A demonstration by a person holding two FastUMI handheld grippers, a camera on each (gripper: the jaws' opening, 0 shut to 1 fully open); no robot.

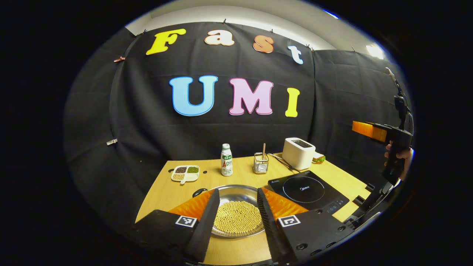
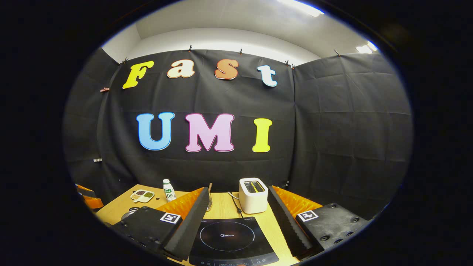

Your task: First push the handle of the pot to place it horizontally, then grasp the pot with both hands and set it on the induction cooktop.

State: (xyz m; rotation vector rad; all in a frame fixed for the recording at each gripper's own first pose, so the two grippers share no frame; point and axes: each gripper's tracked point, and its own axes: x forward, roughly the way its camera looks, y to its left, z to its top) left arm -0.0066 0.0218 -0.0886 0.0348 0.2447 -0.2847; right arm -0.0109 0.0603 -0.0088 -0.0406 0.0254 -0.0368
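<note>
Steel pot (image 1: 236, 210) of beans sits on the table (image 1: 240, 173) left of the induction cooktop (image 1: 308, 192). We hold left gripper (image 1: 236, 221) and right gripper (image 2: 236, 225) wide open, both empty.

Left gripper: the black two-finger gripper with orange-backed fingers (image 1: 236, 218) is reaching forward at 6 o'clock in the left gripper view, its jaws standing wide apart and gripping nothing.
Right gripper: the matching black and orange gripper (image 2: 236, 221) is pointing forward at 6 o'clock in the right gripper view, jaws spread, gripping nothing.
Hand: a hand (image 1: 397, 157) is holding that right gripper raised at 3 o'clock in the left gripper view.
</note>
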